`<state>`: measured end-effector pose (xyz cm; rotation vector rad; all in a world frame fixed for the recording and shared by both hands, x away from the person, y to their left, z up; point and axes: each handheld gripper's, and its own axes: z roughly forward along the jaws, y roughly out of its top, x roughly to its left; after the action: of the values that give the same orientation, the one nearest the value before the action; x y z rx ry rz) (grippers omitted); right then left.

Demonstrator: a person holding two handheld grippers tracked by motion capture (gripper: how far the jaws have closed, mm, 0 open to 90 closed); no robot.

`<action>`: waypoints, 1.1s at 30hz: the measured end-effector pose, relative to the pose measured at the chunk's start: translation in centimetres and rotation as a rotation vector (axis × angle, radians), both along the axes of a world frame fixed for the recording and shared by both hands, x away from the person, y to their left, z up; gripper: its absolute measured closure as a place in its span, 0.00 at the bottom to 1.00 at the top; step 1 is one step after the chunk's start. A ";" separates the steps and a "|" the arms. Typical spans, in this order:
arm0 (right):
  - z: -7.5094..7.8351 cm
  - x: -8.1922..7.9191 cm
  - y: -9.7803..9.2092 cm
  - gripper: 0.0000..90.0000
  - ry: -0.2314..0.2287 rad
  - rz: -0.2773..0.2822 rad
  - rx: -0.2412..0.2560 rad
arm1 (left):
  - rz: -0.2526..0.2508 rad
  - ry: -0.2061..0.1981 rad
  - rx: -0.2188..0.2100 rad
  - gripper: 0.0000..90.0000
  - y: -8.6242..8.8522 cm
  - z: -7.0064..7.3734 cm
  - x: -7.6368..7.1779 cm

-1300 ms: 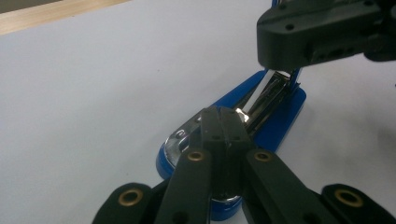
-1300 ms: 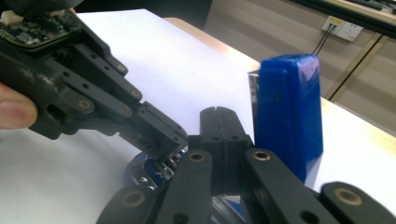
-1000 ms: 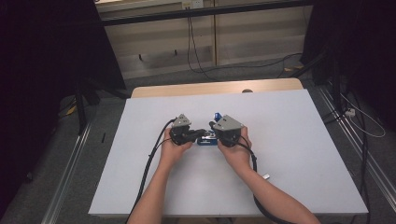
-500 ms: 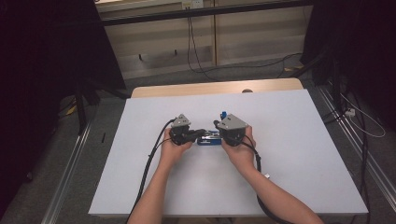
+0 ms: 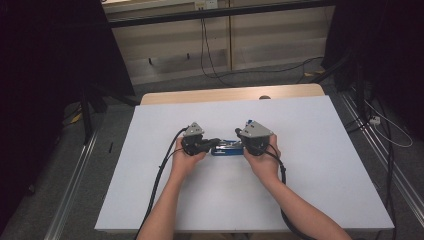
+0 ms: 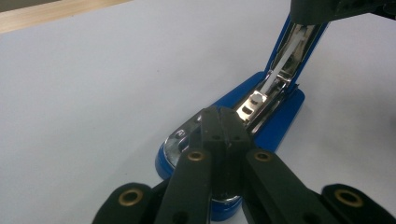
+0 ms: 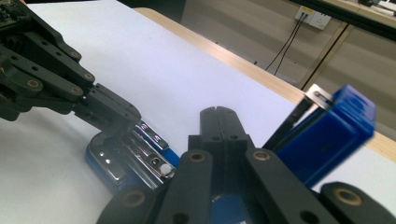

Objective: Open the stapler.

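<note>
A blue stapler [image 5: 227, 148] lies near the middle of a white surface [image 5: 310, 165], swung open between two hand-held tools. Its blue base [image 6: 275, 126] rests flat on the surface with the shiny metal staple channel [image 6: 254, 100] exposed along it, while the blue top arm [image 7: 327, 135] stands lifted at a steep angle from the hinge end.

The left tool [image 5: 216, 142] comes in from the stapler's left end in the high view, its jaws pressed together with no gap between them; in the left gripper view the closed tips [image 6: 223, 122] sit over the rounded metal front of the base, on or just above it, though contact cannot be told for certain. The right tool [image 5: 240, 137] is at the stapler's other end; in the right gripper view its jaws are likewise pressed together [image 7: 218, 120], with the raised blue arm just to their right. Whether that tool touches the arm cannot be told.

The person's left hand [image 5: 186, 159] and right hand [image 5: 264, 161] grip the tools from the near edge of the surface, forearms reaching in from below. A black cable [image 5: 161, 170] trails from the left tool back along the forearm. Beyond the white surface runs a strip of pale wood [image 5: 220, 95], and cables [image 5: 220, 55] hang against the wall panels behind.
</note>
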<state>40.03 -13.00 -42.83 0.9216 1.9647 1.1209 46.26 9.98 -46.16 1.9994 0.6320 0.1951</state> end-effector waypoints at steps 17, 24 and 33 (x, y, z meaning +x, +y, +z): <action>-1.3 0.3 -2.2 1.00 0.055 -0.053 0.007 | 0.000 0.012 -0.009 1.00 0.1 0.0 0.0; -2.3 0.5 -3.7 1.00 0.092 -0.068 0.047 | 0.001 0.016 -0.008 1.00 0.1 0.0 0.0; -3.0 0.9 -5.2 1.00 0.124 -0.051 0.078 | 0.006 0.030 -0.018 1.00 0.1 0.0 0.1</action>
<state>40.88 -18.23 -45.84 1.1003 1.9958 1.1426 46.33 10.11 -46.18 1.9868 0.6561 0.1630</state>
